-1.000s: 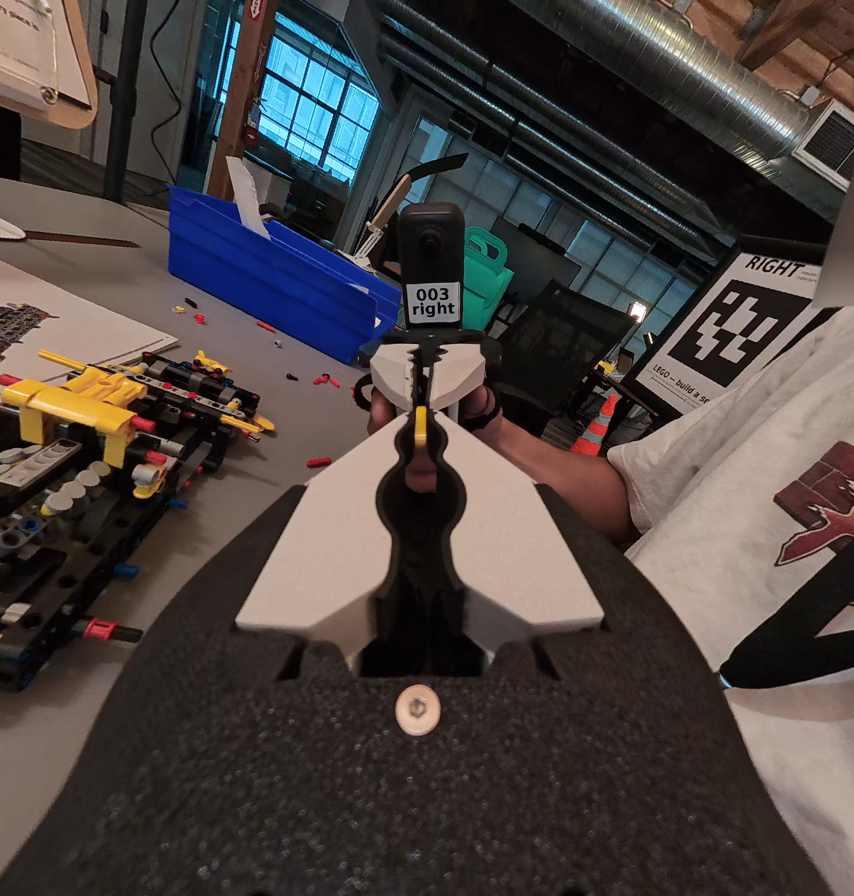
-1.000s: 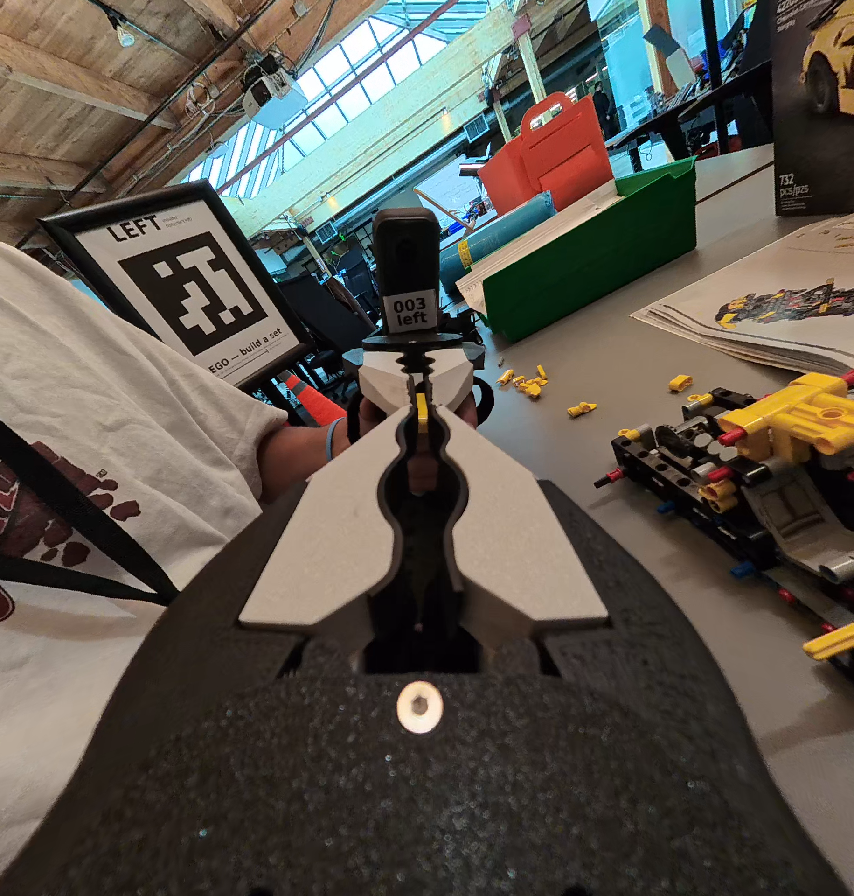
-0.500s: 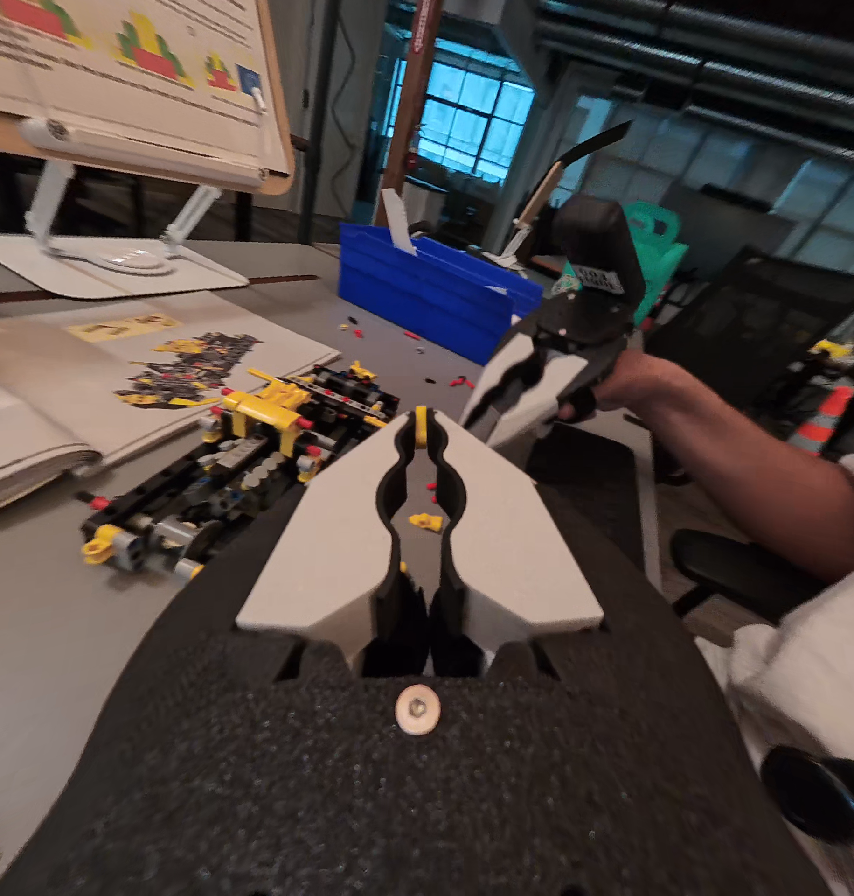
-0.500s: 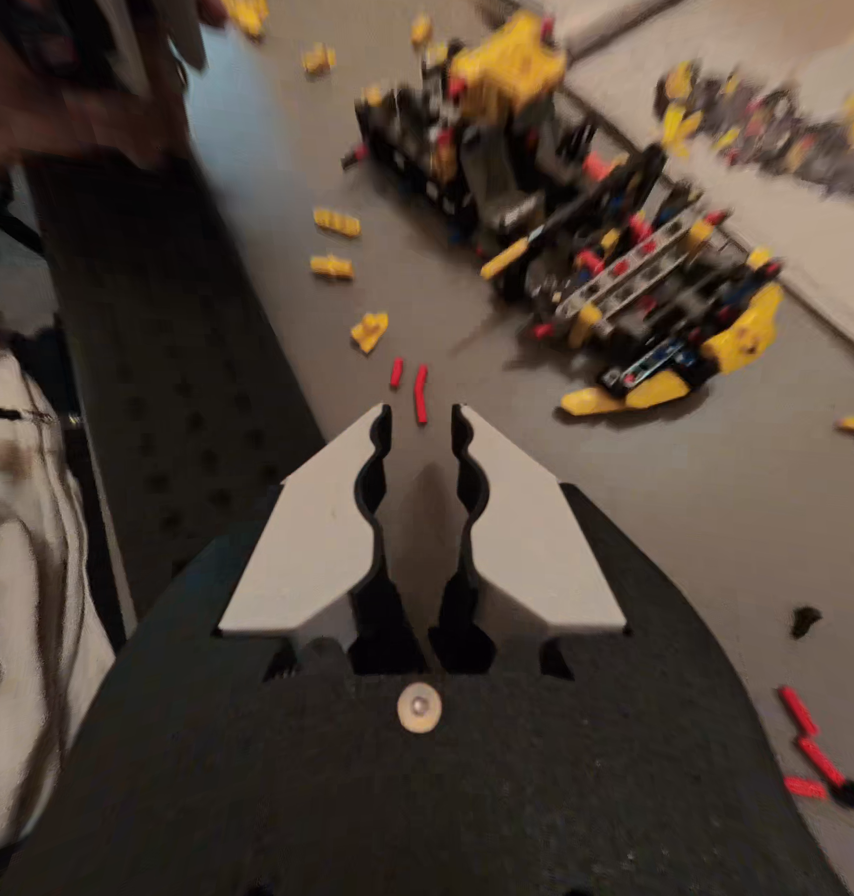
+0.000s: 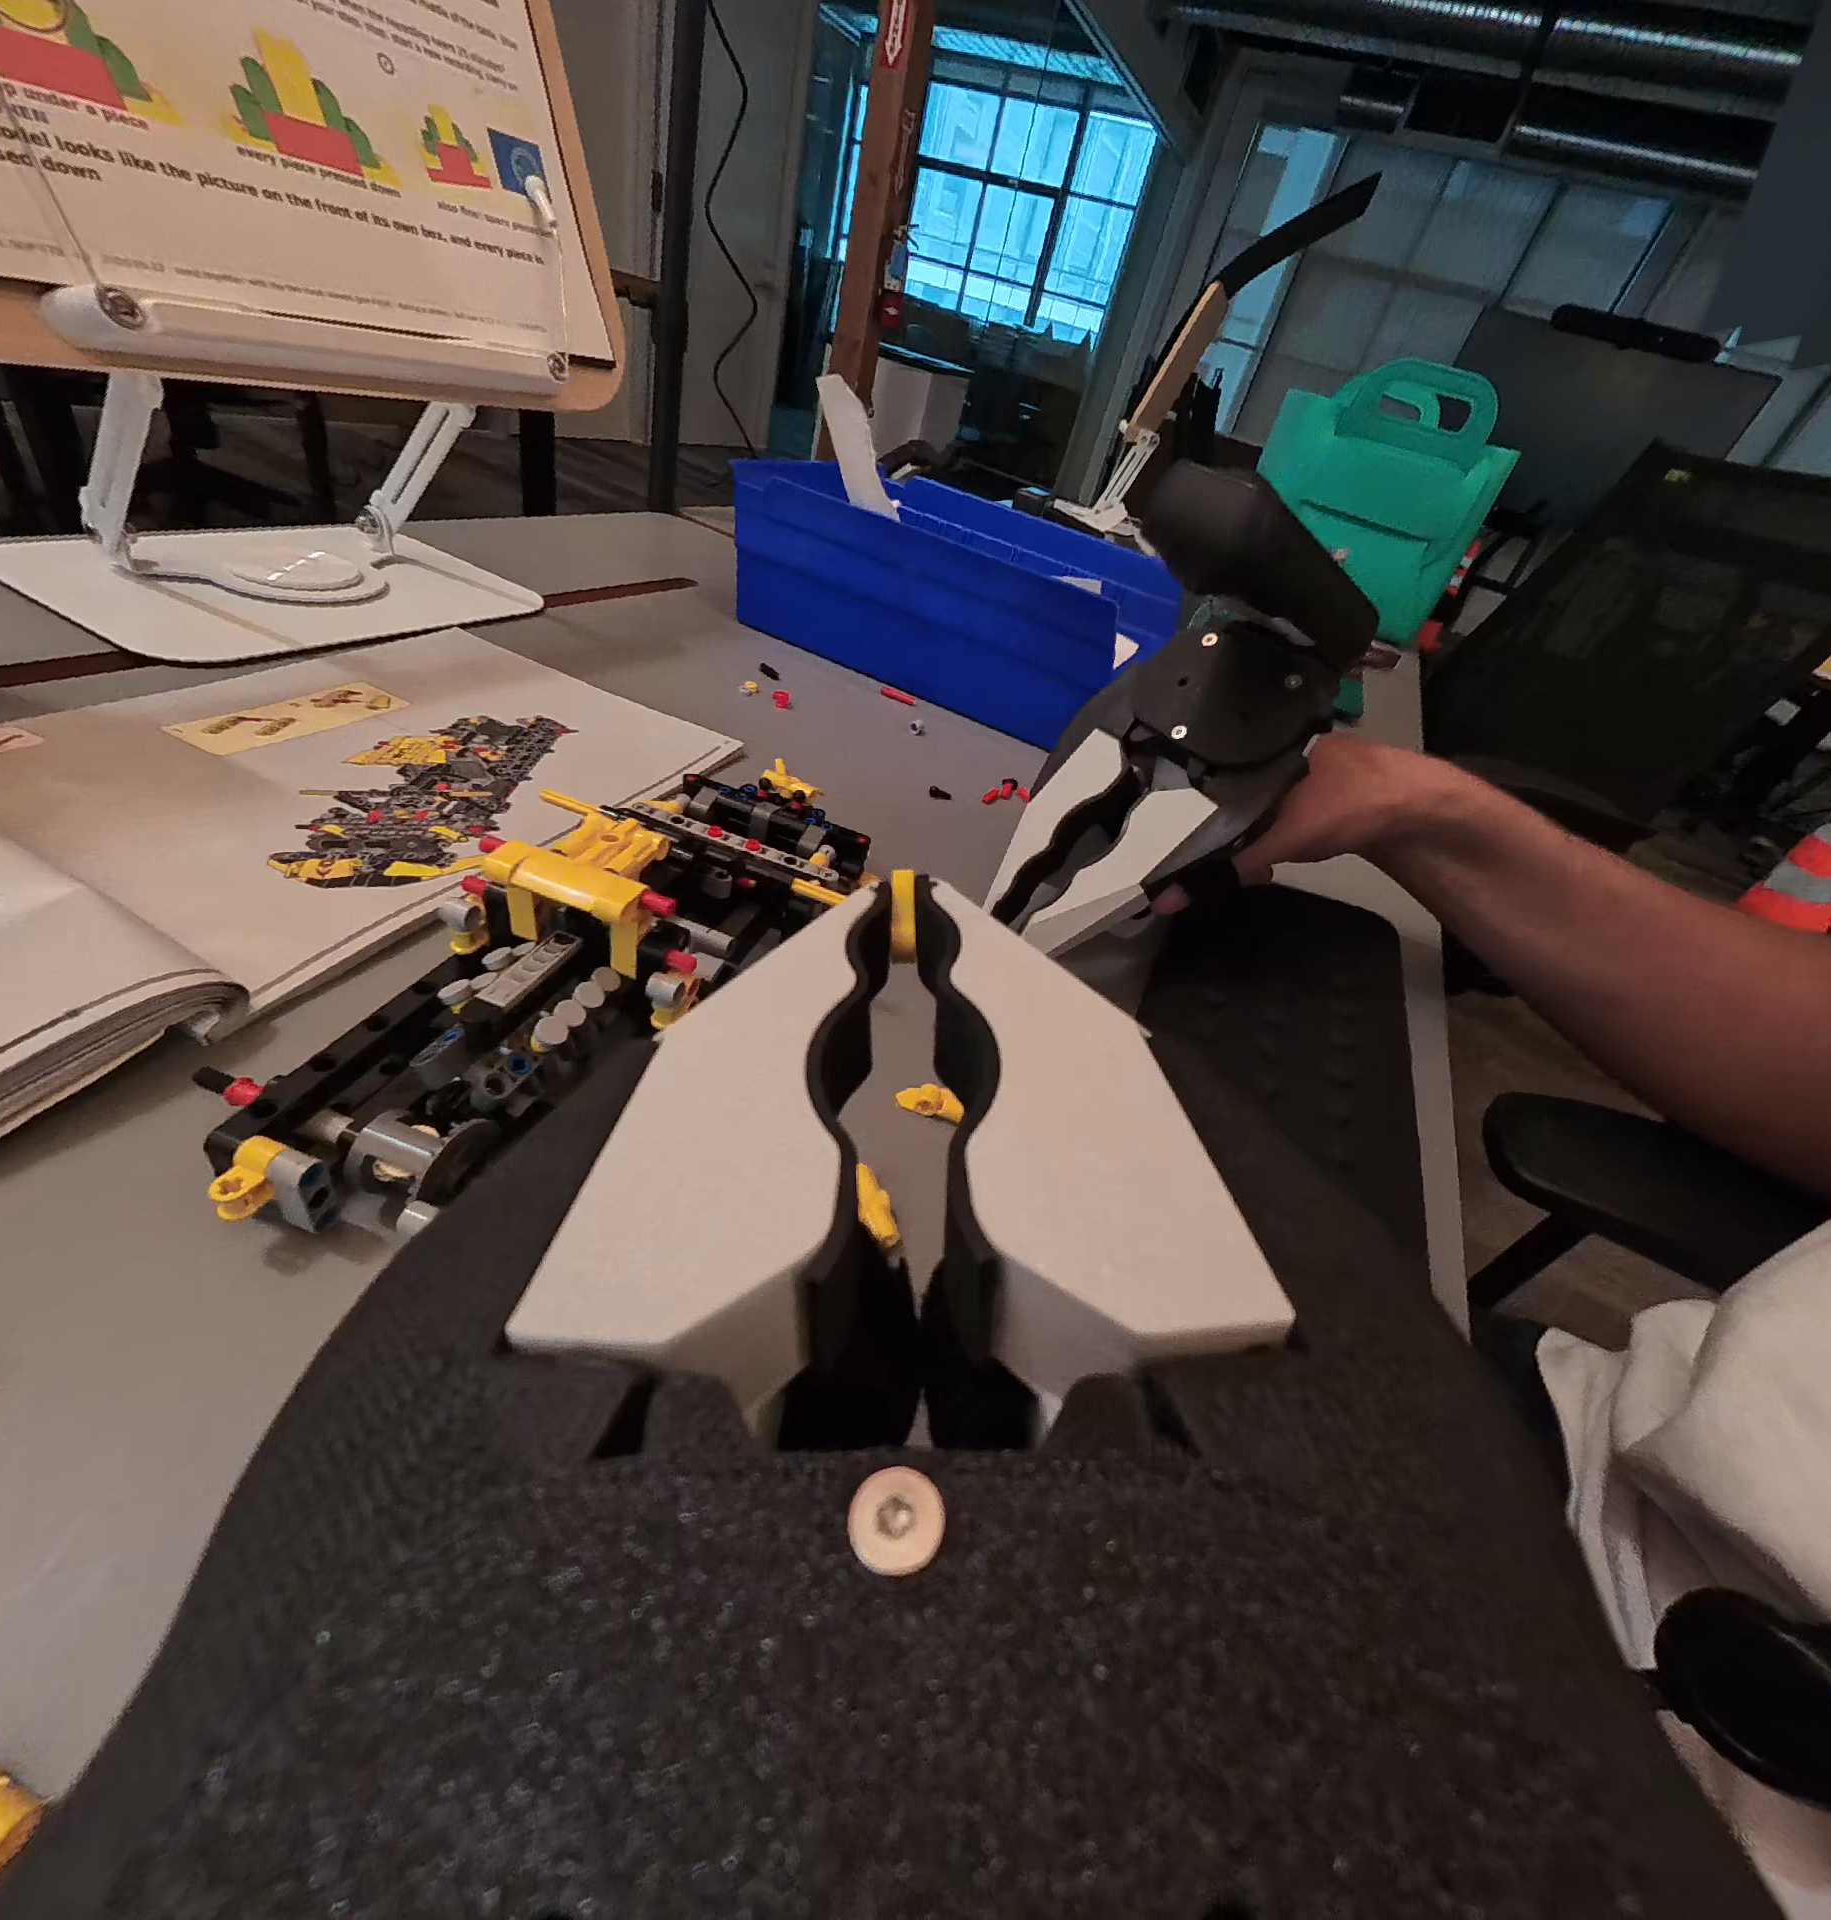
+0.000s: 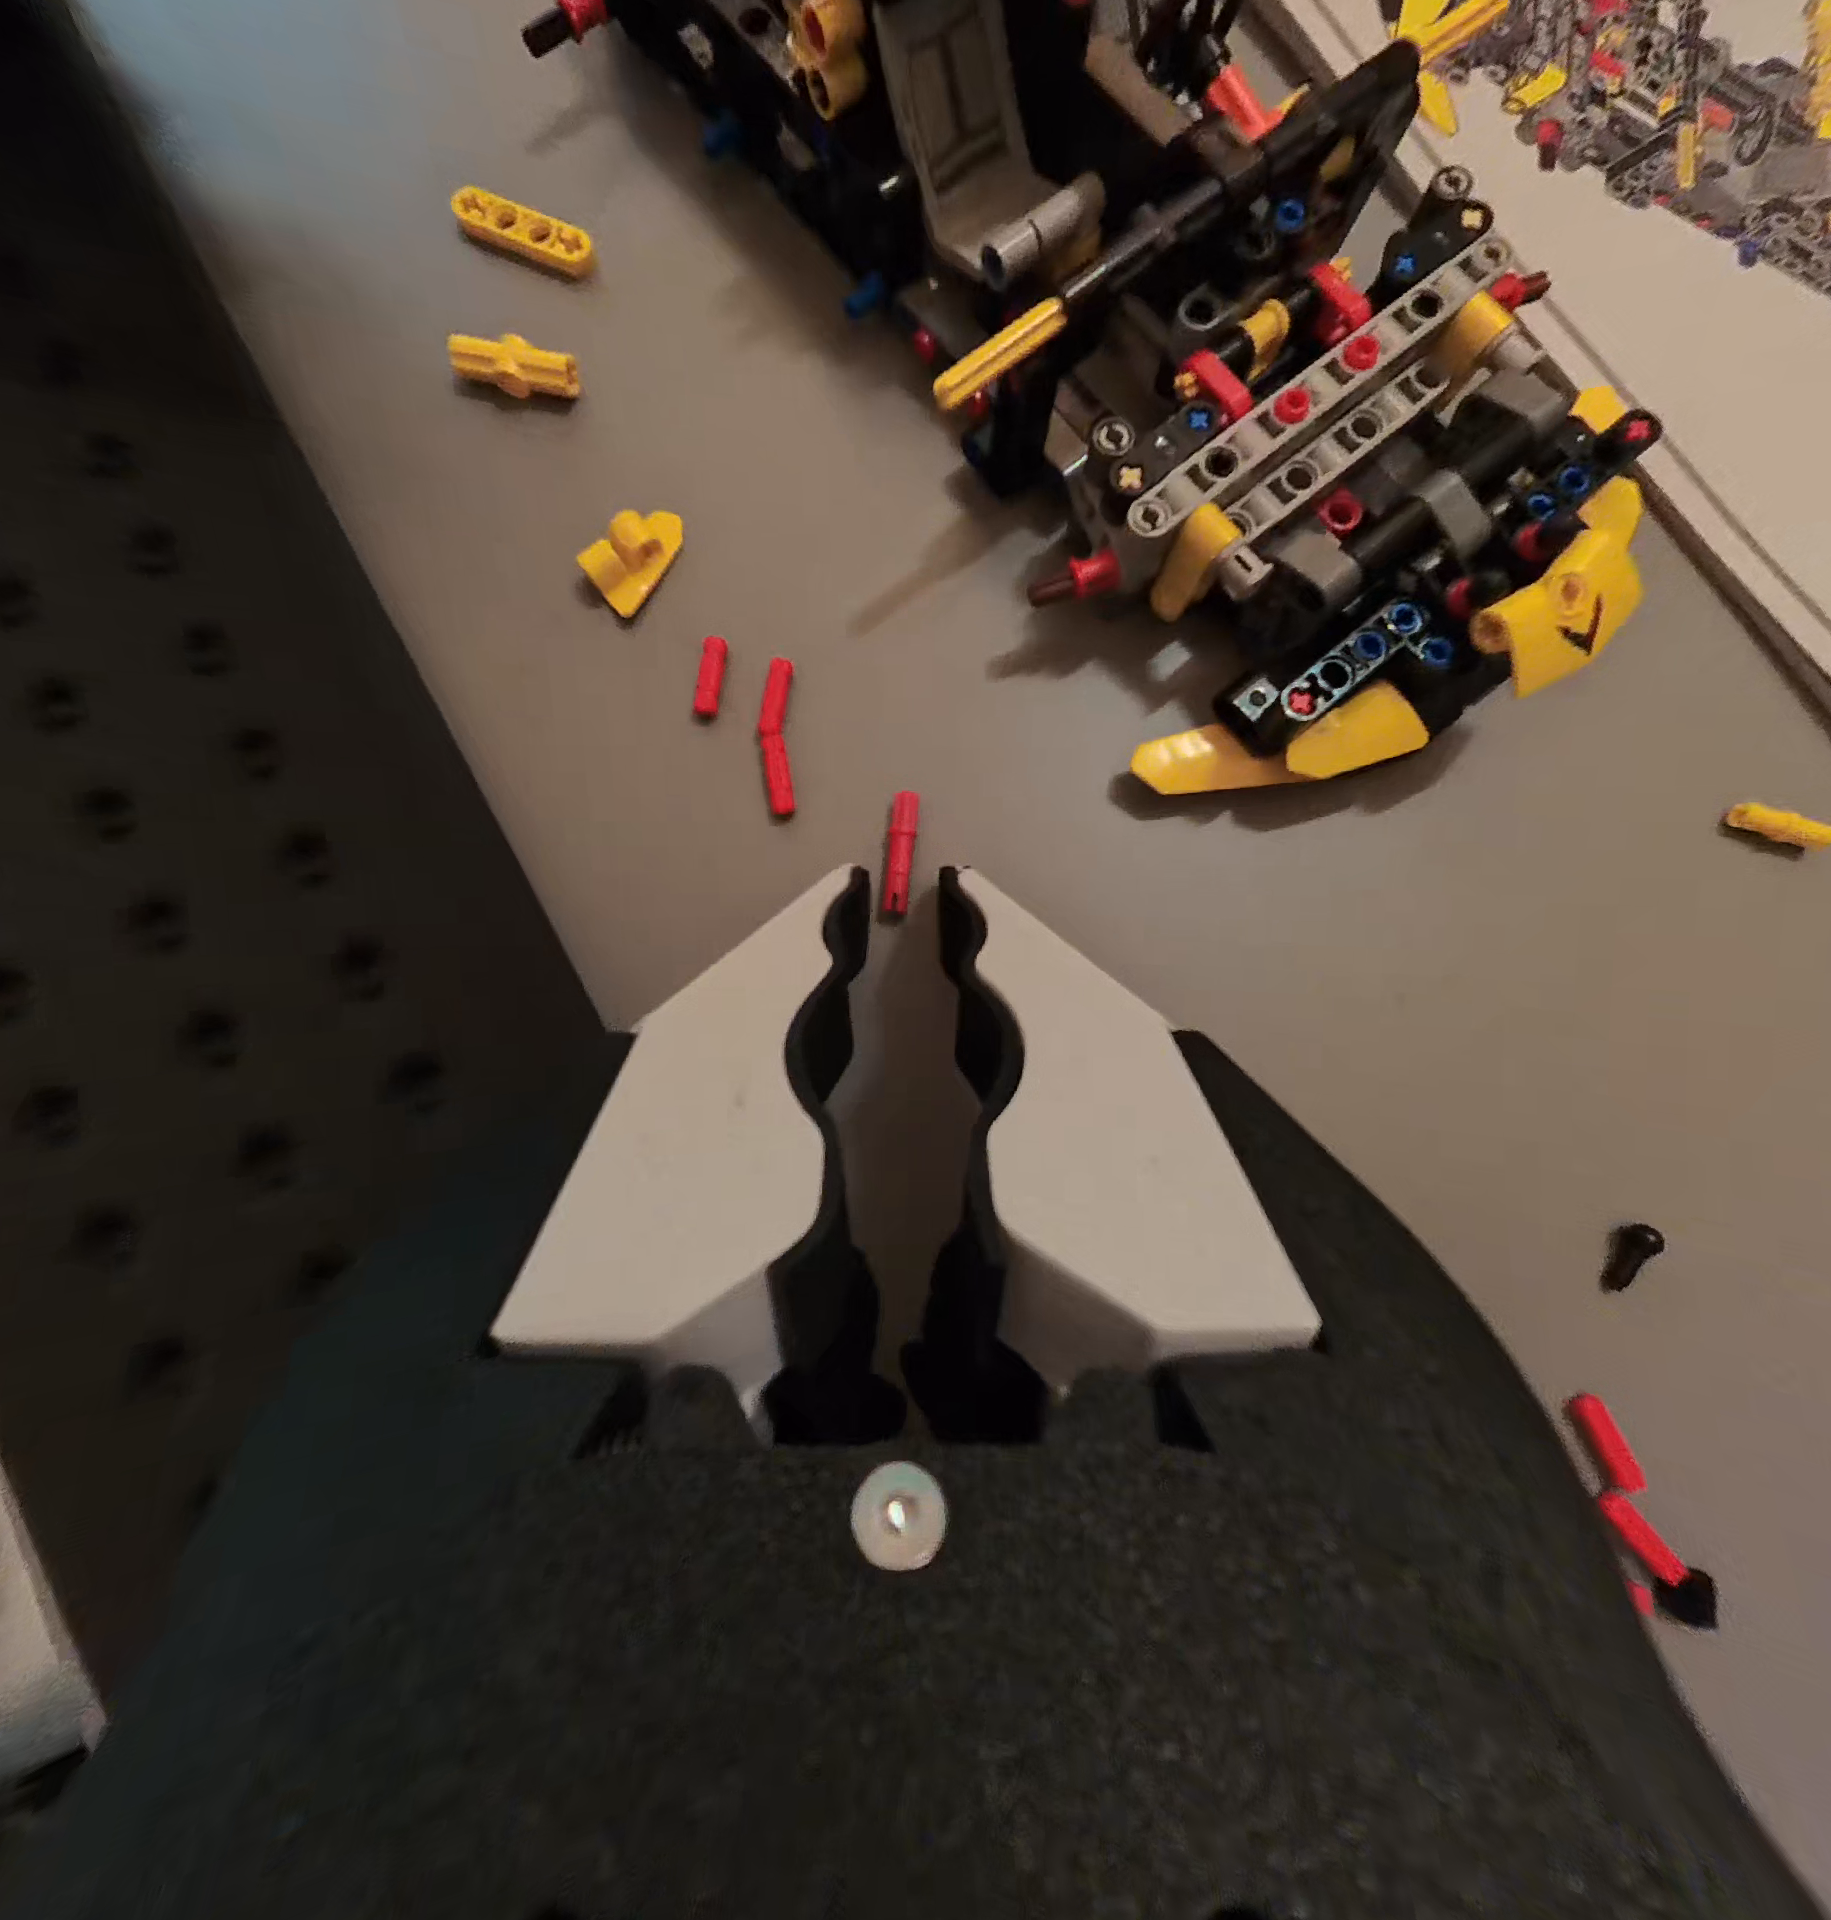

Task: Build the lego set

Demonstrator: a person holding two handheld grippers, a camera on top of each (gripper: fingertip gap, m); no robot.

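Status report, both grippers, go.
Left gripper shut on yellow piece. Right gripper open, tips astride red pin on table. Model beyond, nothing between.

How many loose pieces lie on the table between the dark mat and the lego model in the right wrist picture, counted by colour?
Yellow pieces: 3 (flat beam, axle connector, small angled piece)
Red pins: 4 (two lie end to end)
Total: 7
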